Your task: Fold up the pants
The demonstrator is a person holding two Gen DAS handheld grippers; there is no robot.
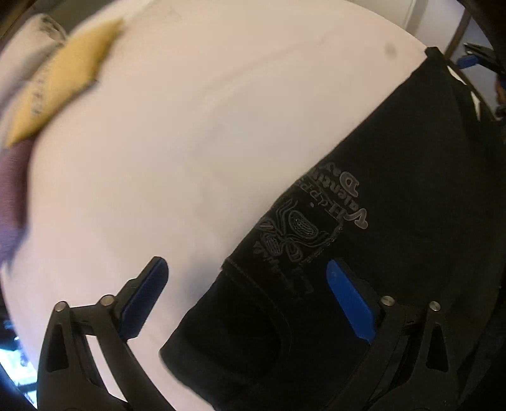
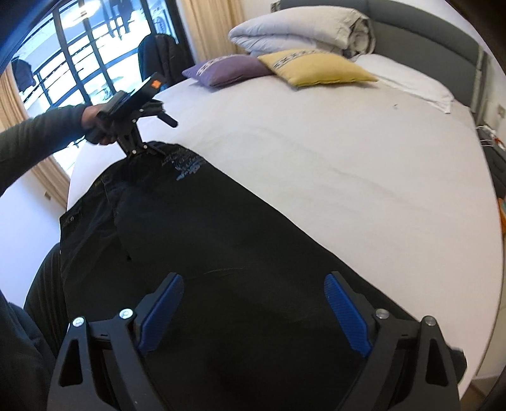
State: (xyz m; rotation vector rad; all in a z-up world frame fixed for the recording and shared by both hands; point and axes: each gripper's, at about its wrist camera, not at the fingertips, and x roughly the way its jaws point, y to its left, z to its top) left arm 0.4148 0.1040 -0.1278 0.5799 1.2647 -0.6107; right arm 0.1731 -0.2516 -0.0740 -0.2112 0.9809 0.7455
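Pants [image 2: 221, 240]: black, flat on the bed [image 2: 348, 151].
Left gripper [image 1: 249, 300]: fingers spread, straddling the waist corner, nothing pinched.
Right gripper [image 2: 254, 313]: fingers spread above the leg, nothing pinched.

bed [image 2: 316, 151] w/ white sheet | yellow cushion [image 2: 316, 68] | purple cushion [image 2: 229, 71] | folded duvet [image 2: 300, 30]

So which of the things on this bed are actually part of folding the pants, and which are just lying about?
Part of the job:
- black pants, spread flat on the bed
- left gripper, open over the waist end
- right gripper, open over the leg end

Just lying about:
- yellow cushion
- purple cushion
- rolled duvet
- white pillow
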